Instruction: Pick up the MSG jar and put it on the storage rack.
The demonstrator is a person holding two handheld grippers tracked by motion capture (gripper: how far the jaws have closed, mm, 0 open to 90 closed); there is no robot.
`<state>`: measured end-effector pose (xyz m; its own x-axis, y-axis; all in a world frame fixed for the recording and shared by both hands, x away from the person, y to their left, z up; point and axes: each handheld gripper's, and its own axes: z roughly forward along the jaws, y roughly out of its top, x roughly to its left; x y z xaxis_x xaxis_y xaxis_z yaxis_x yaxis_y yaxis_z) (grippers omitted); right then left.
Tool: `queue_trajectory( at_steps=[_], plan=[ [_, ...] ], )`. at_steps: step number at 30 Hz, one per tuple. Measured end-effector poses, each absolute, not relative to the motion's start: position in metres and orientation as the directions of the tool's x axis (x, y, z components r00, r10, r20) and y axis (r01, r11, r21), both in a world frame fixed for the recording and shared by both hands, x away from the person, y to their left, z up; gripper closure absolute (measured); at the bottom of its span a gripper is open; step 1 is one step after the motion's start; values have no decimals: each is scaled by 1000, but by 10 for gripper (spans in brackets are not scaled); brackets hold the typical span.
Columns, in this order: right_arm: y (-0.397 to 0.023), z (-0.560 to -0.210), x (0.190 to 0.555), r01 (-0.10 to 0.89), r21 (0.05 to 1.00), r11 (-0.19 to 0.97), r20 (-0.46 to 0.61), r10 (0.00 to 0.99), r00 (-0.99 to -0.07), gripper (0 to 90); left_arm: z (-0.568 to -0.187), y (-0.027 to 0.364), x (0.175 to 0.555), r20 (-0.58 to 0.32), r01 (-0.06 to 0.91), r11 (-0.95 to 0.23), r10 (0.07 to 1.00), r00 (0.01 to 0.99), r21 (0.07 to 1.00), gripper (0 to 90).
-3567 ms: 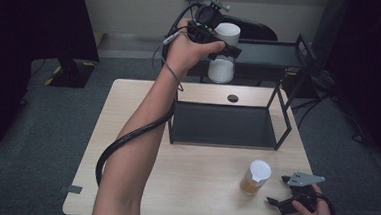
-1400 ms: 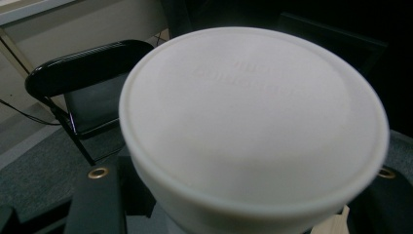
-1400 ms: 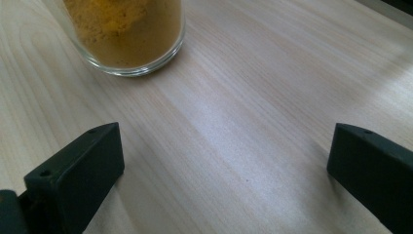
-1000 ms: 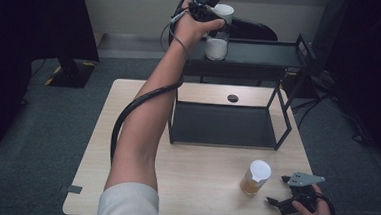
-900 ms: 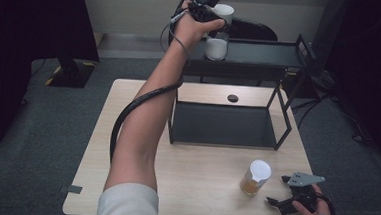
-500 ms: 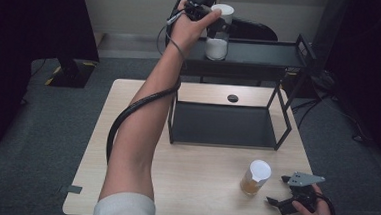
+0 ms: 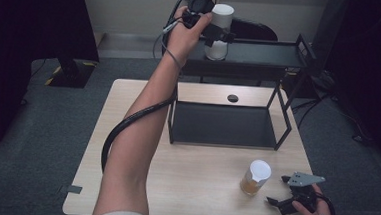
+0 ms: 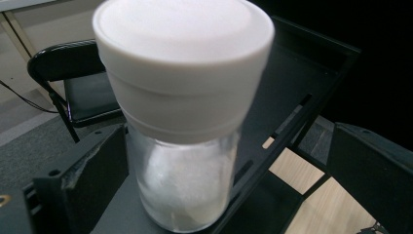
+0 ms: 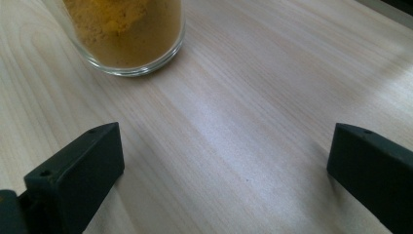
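Left gripper [image 7: 218, 34] at twelve o'clock, up at the black shelf [image 7: 262, 54], jaws just opened and now spread wide, white-lidded jar [image 7: 218, 31] upright between them, not pinched. In the left gripper view, jar [image 8: 182, 112] close to the left jaw, a gap toward the right one, shelf rim just beyond. Right gripper [image 7: 293, 196] at five o'clock near the table [image 7: 203, 188] edge, jaws parted over bare wood; spice jar [image 7: 255, 177] at its ten o'clock, apart.
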<state>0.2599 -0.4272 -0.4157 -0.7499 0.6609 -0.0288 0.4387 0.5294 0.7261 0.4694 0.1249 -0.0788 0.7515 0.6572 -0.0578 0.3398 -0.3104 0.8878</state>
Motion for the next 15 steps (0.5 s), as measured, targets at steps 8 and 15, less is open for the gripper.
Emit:
queue_trajectory(
  at_steps=[8, 15],
  plan=[
    [-427, -416, 259, 440, 726, 529, -29, 662, -749, 0, -89, 131, 459, -65, 329, -299, 644, 762, 896, 10],
    [-427, -416, 259, 439, 726, 529, -30, 662, -749, 0, -99, 134, 453, -64, 321, -305, 627, 776, 897, 11]
  ],
)
